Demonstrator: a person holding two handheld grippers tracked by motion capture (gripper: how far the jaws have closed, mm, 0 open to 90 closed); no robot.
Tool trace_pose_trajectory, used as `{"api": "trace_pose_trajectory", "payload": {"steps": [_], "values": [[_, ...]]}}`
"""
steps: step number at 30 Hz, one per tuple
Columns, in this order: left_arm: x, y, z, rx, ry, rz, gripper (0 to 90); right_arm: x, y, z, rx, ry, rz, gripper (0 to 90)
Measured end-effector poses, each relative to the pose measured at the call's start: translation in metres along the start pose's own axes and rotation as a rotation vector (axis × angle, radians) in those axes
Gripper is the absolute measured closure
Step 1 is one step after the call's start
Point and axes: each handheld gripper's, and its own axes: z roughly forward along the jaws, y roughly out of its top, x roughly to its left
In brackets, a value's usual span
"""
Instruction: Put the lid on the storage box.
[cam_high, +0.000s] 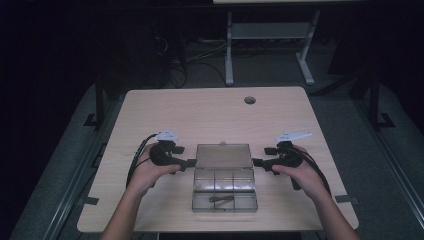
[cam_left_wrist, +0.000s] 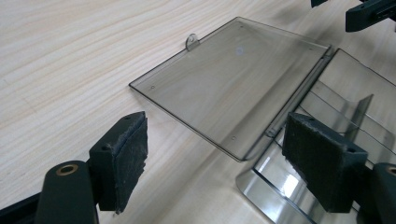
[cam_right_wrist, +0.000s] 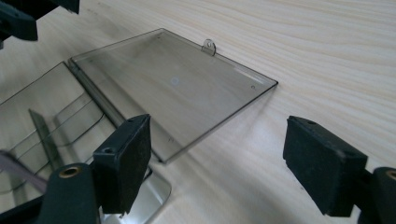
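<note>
At centre frame, the clear box (cam_high: 224, 187) lies open, lid (cam_high: 223, 155) flat. Left gripper (cam_high: 191, 163) and right gripper (cam_high: 256, 162), both wide open and empty, should close evenly on the lid's side edges.

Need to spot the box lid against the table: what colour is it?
The lid is clear, smoke-grey tinted plastic; the wood grain shows through it. Best seen in the left gripper view.

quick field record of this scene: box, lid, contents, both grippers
box: clear plastic compartment box on the wooden table, between the two grippers
lid: open, laid flat on the table beyond the box, small tab on its far edge
contents: one dark slender item in a near compartment; kind unclear
left gripper: jaws open, empty, at the lid's left edge
right gripper: jaws open, empty, at the lid's right edge
</note>
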Motion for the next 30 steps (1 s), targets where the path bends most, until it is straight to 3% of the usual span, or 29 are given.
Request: {"api": "trace_pose_trajectory", "payload": {"steps": [10, 17, 25, 30], "values": [[0.013, 0.004, 0.015, 0.019, -0.028, -0.045, 22.1, -0.007, 0.010, 0.022, 0.038, 0.051, 0.068, 23.1], [0.020, -0.001, 0.028, 0.056, -0.056, -0.064, 22.6, -0.009, 0.004, 0.035, 0.115, 0.063, 0.096, 24.1], [0.024, -0.003, 0.039, 0.082, -0.104, -0.105, 22.8, -0.013, 0.004, 0.042, 0.125, 0.142, 0.159, 25.8], [0.028, -0.005, 0.045, 0.098, -0.127, -0.142, 22.6, -0.014, 0.003, 0.044, 0.126, 0.157, 0.171, 25.8]]}}
